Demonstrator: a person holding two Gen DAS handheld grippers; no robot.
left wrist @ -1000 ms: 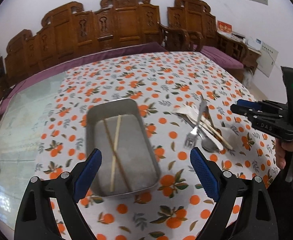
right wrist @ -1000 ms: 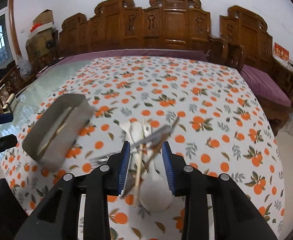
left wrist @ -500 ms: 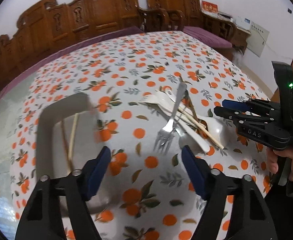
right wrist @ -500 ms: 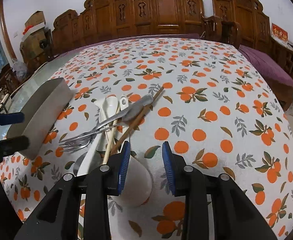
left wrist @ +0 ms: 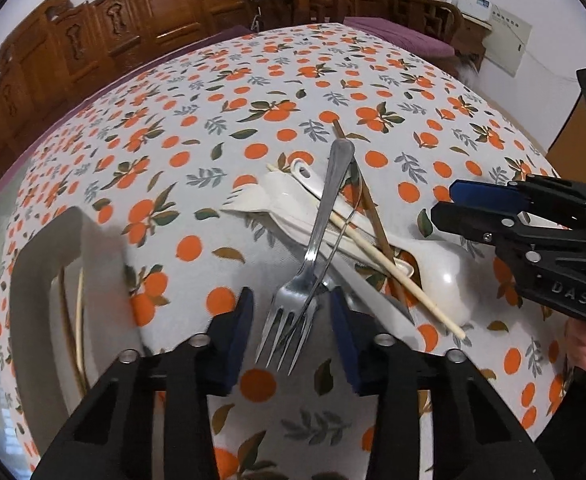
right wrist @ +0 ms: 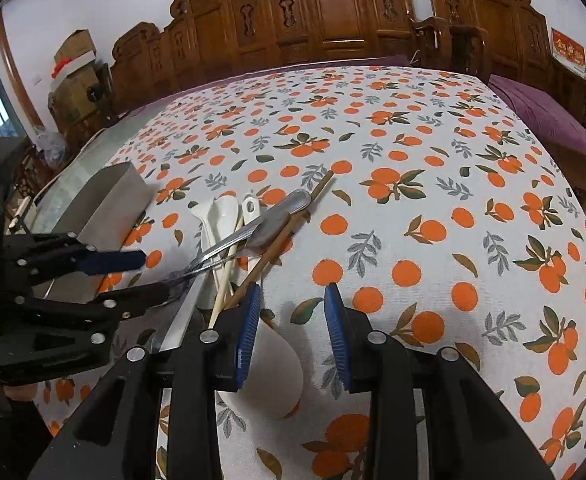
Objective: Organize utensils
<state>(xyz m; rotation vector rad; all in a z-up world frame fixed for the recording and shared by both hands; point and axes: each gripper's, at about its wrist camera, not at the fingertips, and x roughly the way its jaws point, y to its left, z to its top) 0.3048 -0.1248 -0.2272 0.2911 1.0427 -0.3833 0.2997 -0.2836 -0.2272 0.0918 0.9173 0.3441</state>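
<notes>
Now left gripper (left wrist: 291, 326) jaws closing around the steel fork (left wrist: 307, 264) tines atop the utensil pile, not yet pinching; stiff, slick, light, so grab the neck.

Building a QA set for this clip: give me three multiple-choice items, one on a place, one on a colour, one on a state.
1. Where do the metal fork's tines lie?
A. between the left gripper's pads
B. inside the metal tray
C. under the white ladle

2. What colour are the gripper pads?
A. red
B. blue
C. green

3. What is between the right gripper's pads?
A. a chopstick
B. nothing gripped
C. the fork

Answers: 1 A, the closing pads flank the tines. 2 B, blue in both views. 3 B, the pads stand apart over ladle and tablecloth.
</notes>
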